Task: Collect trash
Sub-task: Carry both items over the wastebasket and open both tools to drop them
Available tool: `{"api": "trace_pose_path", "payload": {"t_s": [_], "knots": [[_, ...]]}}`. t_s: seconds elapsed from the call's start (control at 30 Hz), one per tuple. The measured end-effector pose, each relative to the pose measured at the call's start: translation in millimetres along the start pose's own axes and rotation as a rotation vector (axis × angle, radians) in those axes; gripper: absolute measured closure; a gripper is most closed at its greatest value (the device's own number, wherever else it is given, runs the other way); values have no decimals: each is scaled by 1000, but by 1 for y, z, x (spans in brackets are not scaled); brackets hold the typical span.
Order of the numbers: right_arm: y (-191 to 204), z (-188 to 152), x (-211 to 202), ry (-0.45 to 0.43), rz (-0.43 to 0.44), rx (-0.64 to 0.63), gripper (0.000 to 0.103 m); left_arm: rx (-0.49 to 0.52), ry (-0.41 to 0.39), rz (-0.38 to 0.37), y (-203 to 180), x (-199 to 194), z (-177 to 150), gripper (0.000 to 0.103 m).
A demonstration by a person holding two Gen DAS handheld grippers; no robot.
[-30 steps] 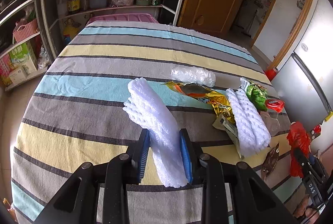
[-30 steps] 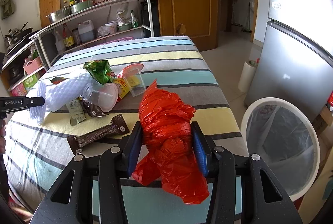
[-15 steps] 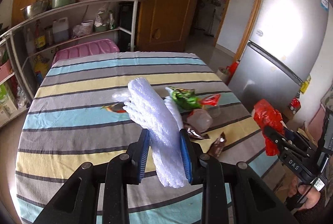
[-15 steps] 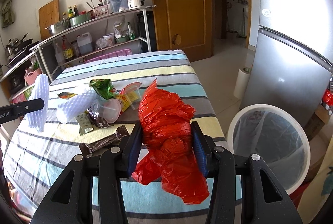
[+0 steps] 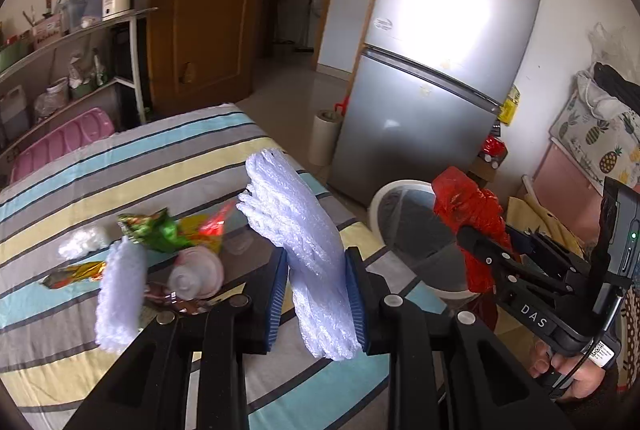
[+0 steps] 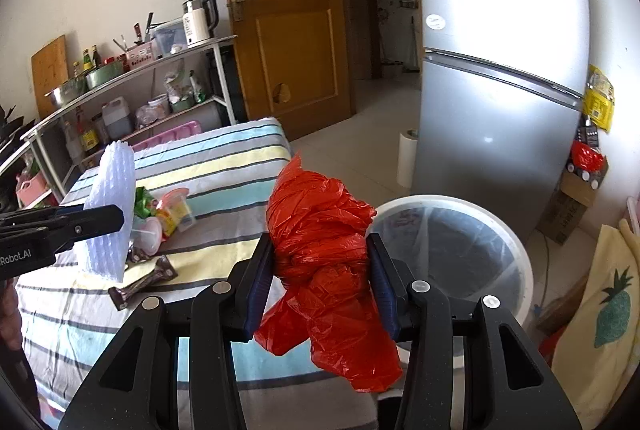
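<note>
Left tool [image 5: 316, 294] clamped on white foam net [image 5: 304, 242]; right tool [image 6: 320, 290] clamped on red plastic bag [image 6: 324, 250], beside white bin [image 6: 452, 242].

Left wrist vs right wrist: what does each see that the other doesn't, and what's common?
Left wrist only: a second foam net lying on the table, the hand gripping the right tool, and pineapple-print cloth on the wall.

Right wrist only: the chocolate wrapper on the table, a cutting board against the wall, and the left tool side-on.

Both: the held foam net, the red bag, the lined bin, fridge, door and kettle.
</note>
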State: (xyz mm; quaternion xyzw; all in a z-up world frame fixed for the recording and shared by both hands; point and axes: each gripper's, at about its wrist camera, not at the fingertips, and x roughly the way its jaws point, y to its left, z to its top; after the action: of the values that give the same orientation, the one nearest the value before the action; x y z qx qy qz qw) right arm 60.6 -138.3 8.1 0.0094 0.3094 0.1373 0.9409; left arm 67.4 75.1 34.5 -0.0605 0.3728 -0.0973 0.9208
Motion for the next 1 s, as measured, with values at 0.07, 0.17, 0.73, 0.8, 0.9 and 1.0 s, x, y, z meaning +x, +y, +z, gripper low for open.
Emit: {"api": "trace_pose_path", "payload": {"t_s": [0.07, 0.17, 0.73, 0.8, 0.9, 1.0], "knots": [[-14, 1, -1, 1, -27, 19, 56, 26, 16, -34, -15, 14, 7, 73], [-37, 3, 0, 9, -67, 52, 56, 63, 44, -79, -37, 37, 16, 74], [-129, -12, 51, 165, -218, 118, 56, 216, 250, -184, -143, 169, 29, 73], [-138, -16, 57, 183, -224, 129, 56, 226, 257, -177, -147, 178, 29, 73], [-147, -20, 65, 205, -242, 133, 56, 213, 283, -177, -148, 191, 30, 72], [-152, -22, 70, 221, -241, 138, 56, 198, 303, -179, -146, 199, 29, 65]]}}
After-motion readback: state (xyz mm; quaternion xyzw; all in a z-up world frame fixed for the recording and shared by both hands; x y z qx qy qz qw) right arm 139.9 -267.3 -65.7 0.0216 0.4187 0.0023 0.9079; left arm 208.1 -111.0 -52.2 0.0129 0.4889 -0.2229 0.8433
